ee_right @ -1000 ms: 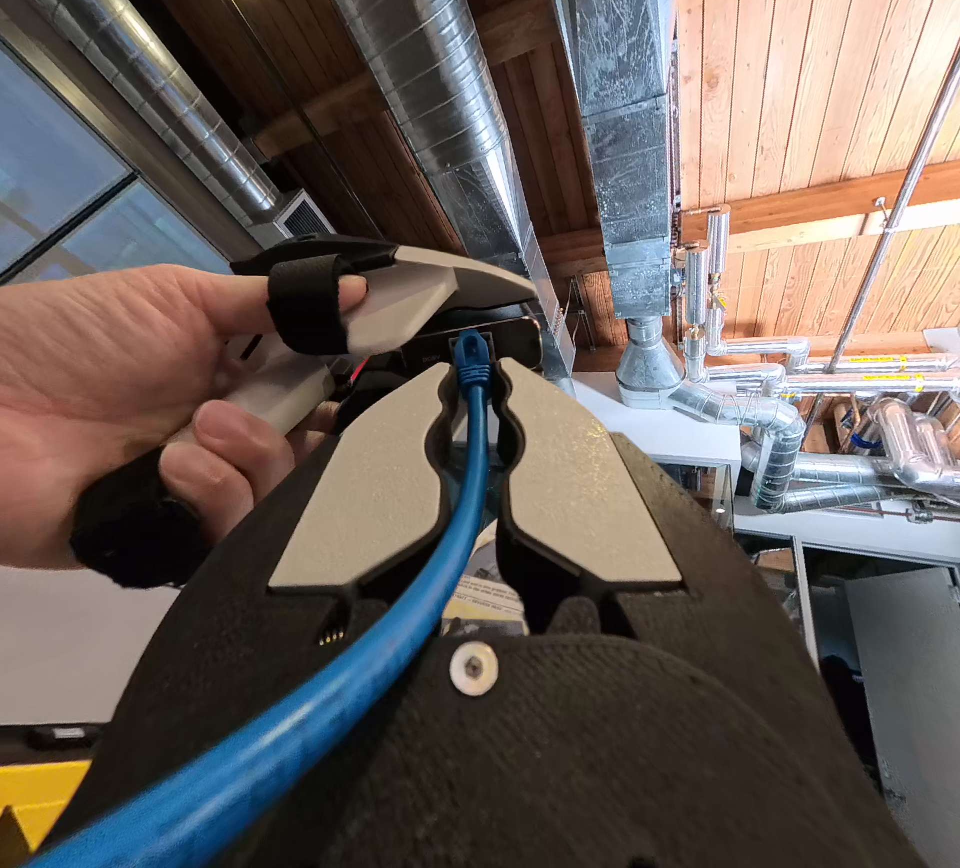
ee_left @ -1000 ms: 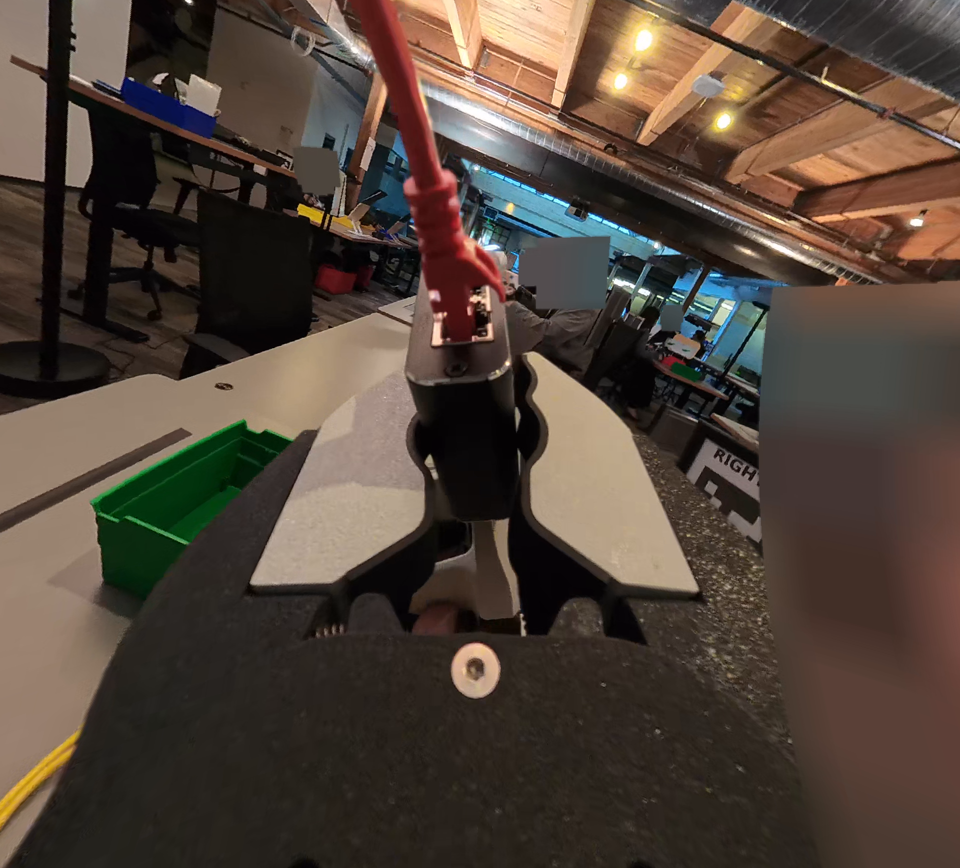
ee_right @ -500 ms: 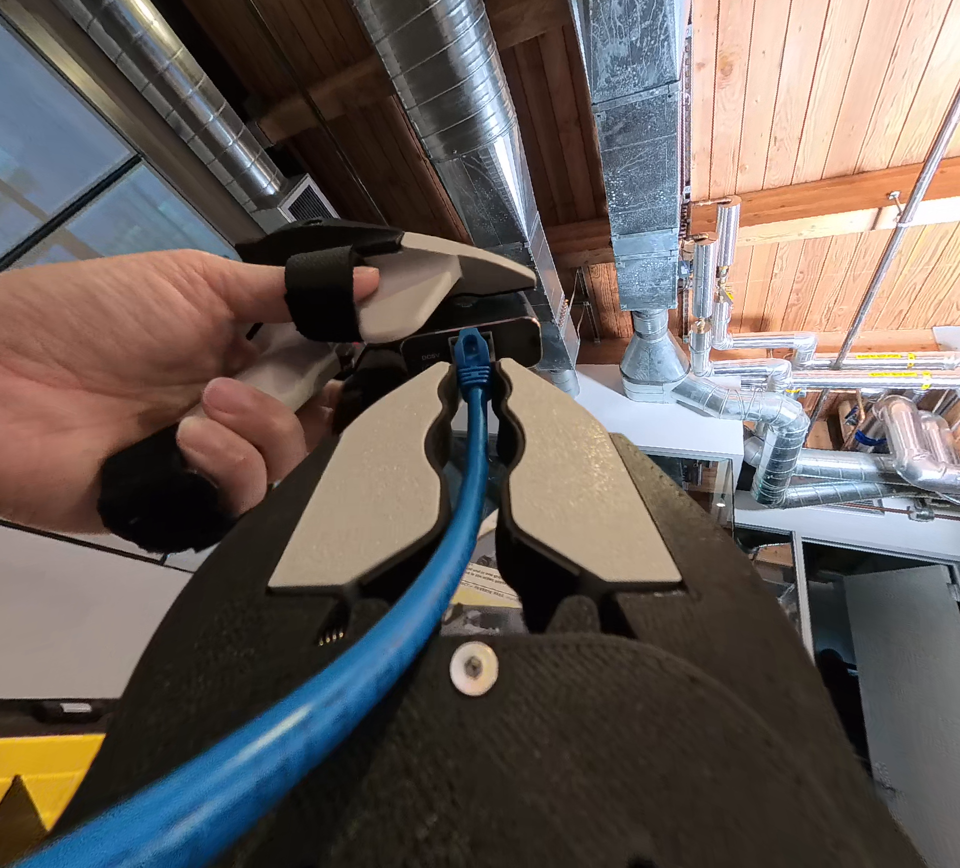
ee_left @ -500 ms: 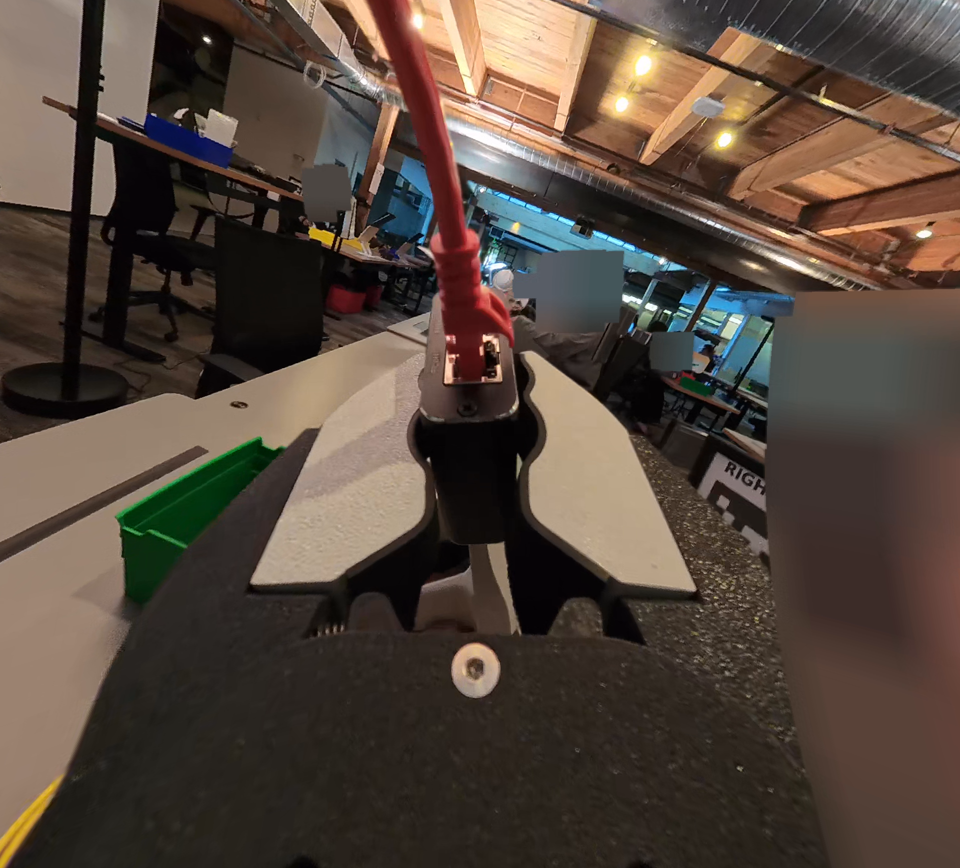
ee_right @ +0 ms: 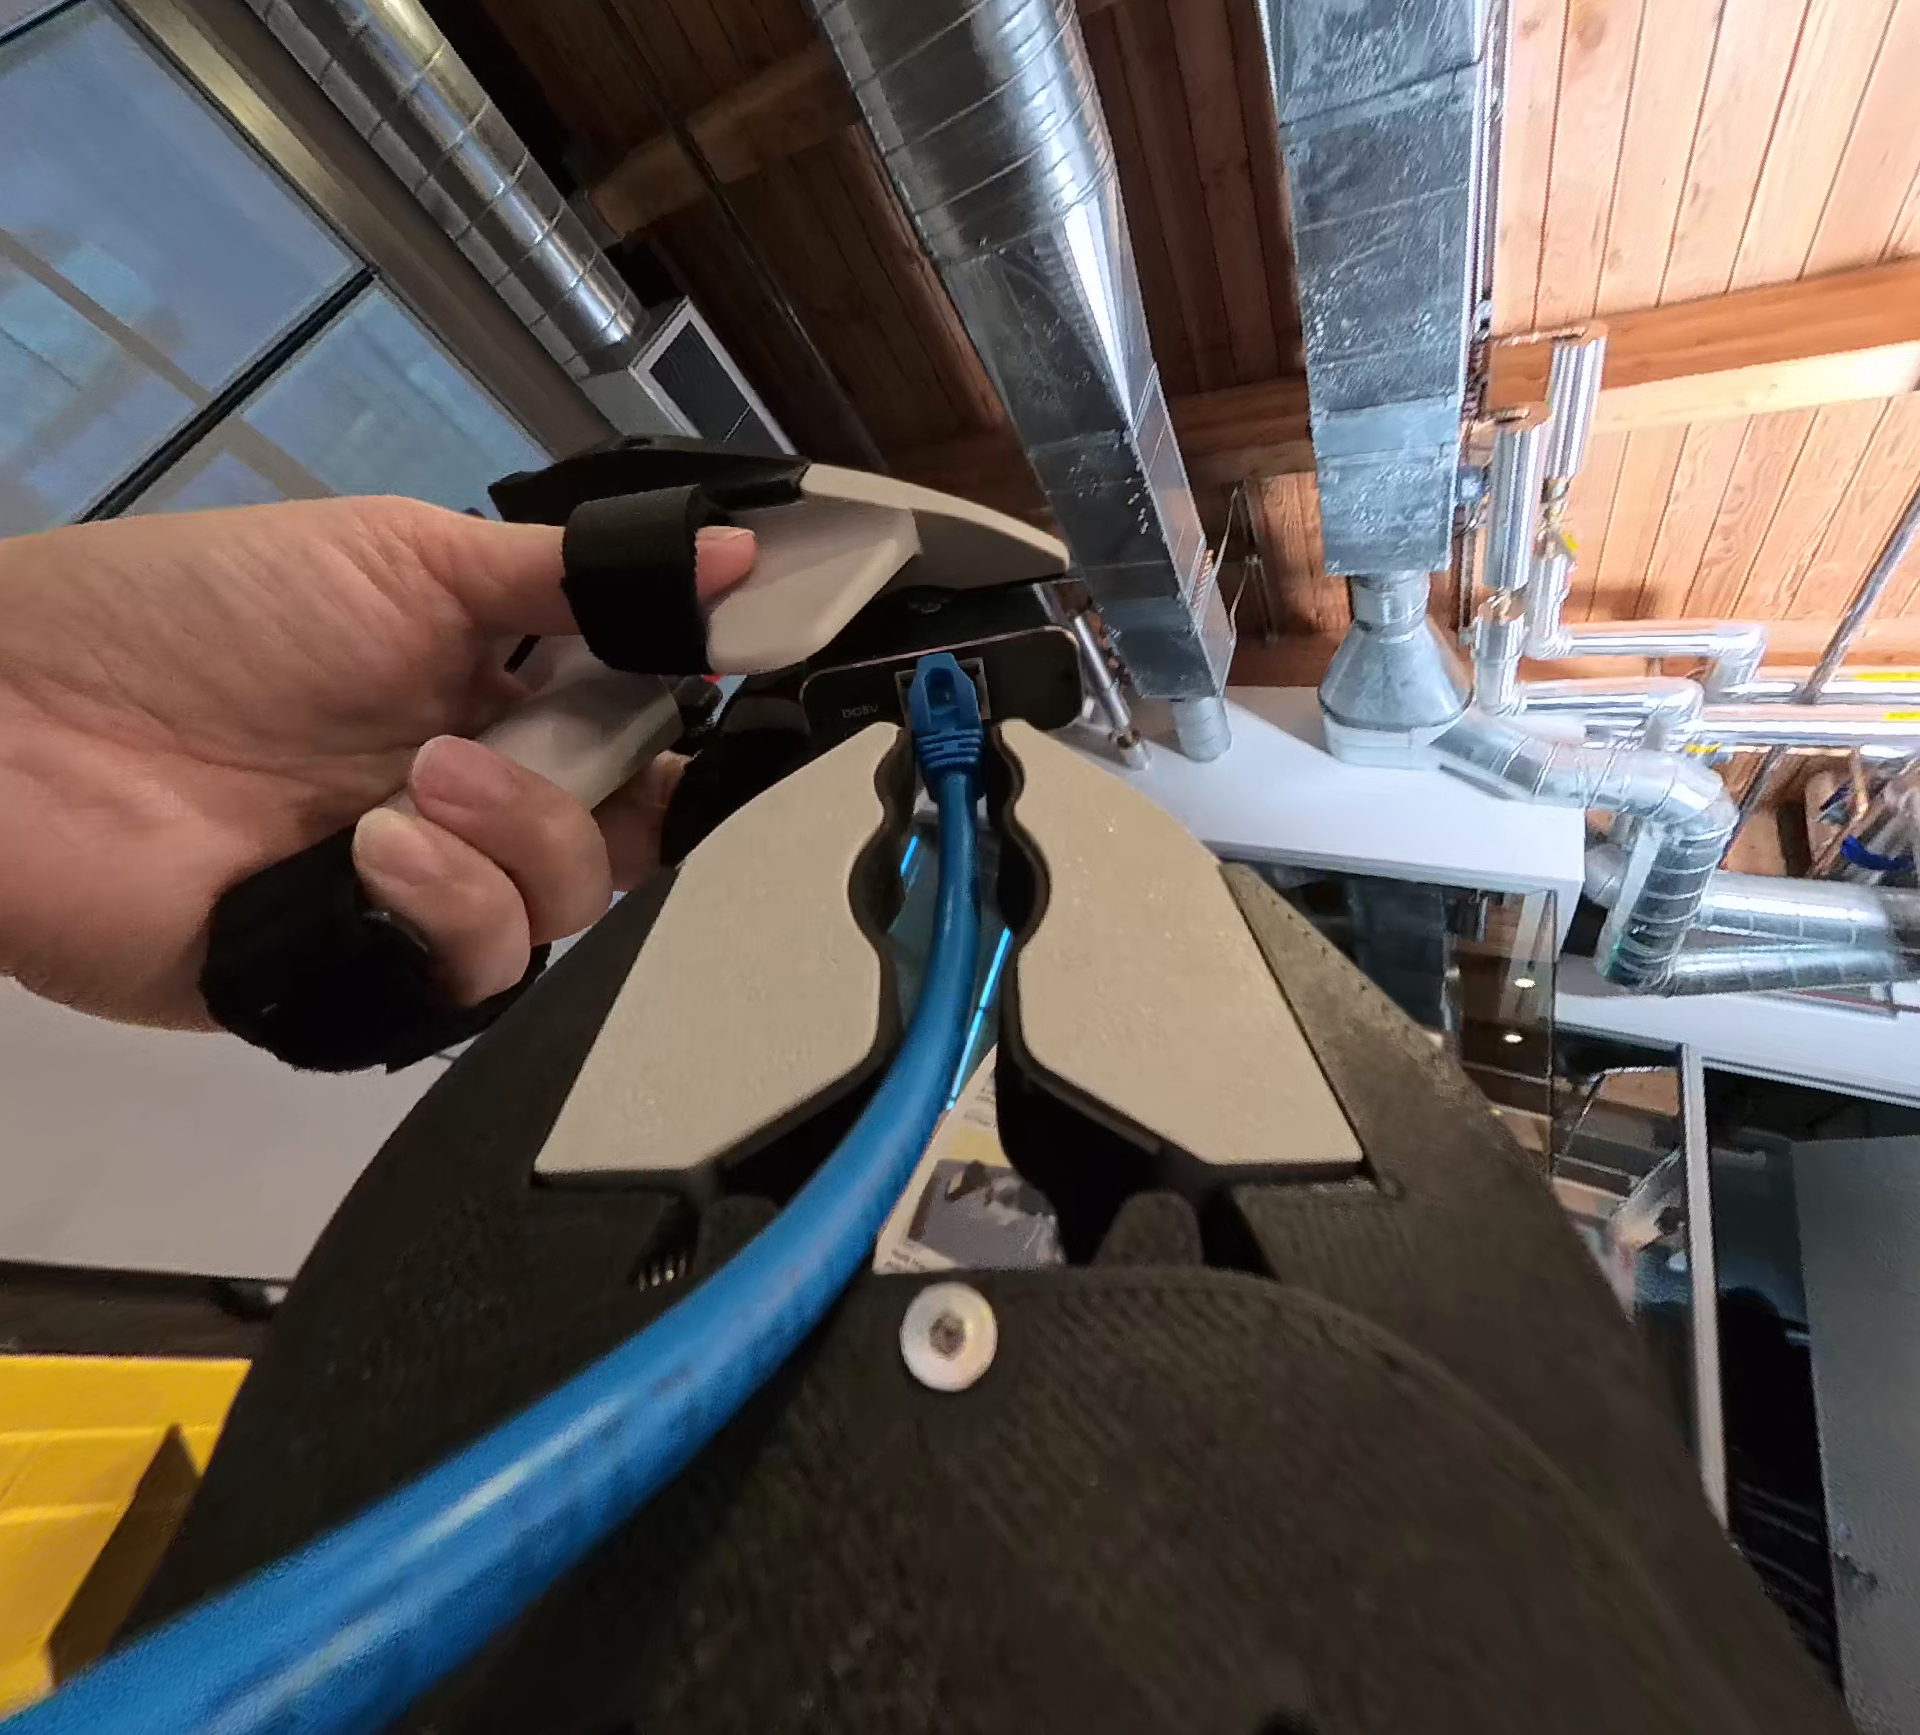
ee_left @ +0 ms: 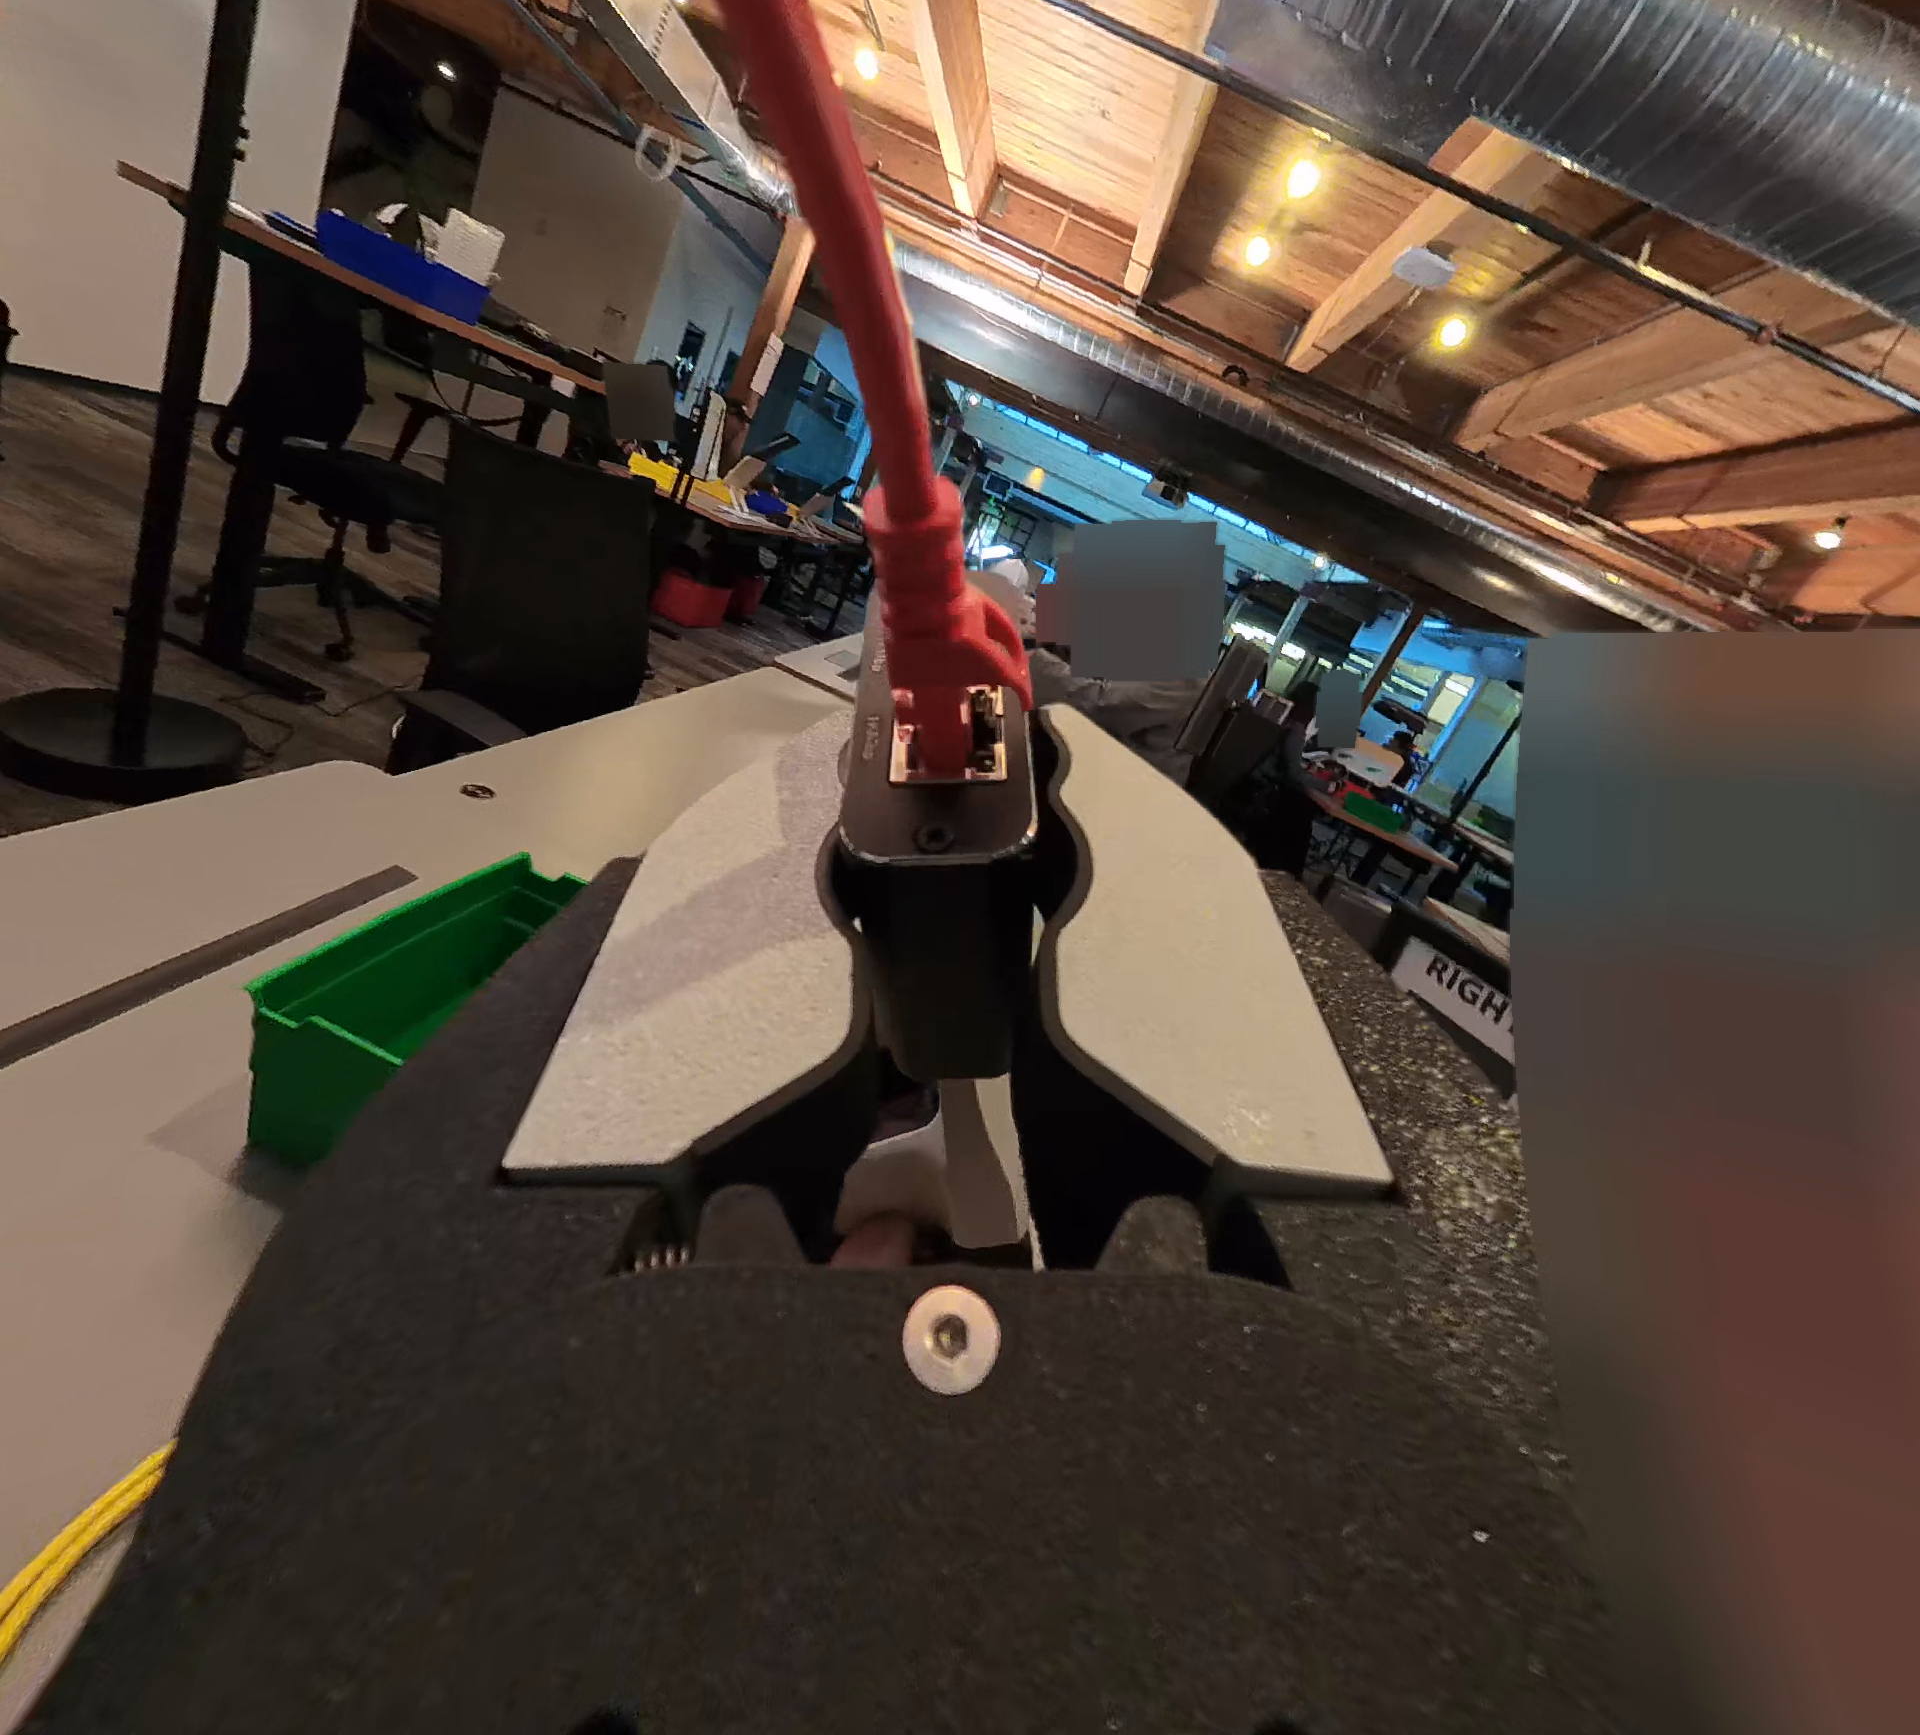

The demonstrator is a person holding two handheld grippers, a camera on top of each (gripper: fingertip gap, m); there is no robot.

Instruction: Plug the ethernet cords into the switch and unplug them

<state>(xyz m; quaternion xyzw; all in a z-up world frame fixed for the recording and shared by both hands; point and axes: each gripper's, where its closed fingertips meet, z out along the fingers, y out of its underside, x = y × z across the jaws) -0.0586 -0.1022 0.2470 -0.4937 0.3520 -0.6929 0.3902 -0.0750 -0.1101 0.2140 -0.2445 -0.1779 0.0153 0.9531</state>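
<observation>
One switch (ee_left: 940,864), one red cord (ee_left: 831,251), one blue cord (ee_right: 935,989)

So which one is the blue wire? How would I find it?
Look in the right wrist view at the two pale grey fingers of the right gripper in the middle. The blue cord runs up between them, and its plug goes into the small black switch just ahead. The other cord, seen from the left gripper, is red.

open-plan loft office, rows of desks (ee_left: 436,303), office chairs (ee_left: 312,397), exposed timber ceiling (ee_left: 1091,85), metal ducts (ee_right: 935,127)
</observation>
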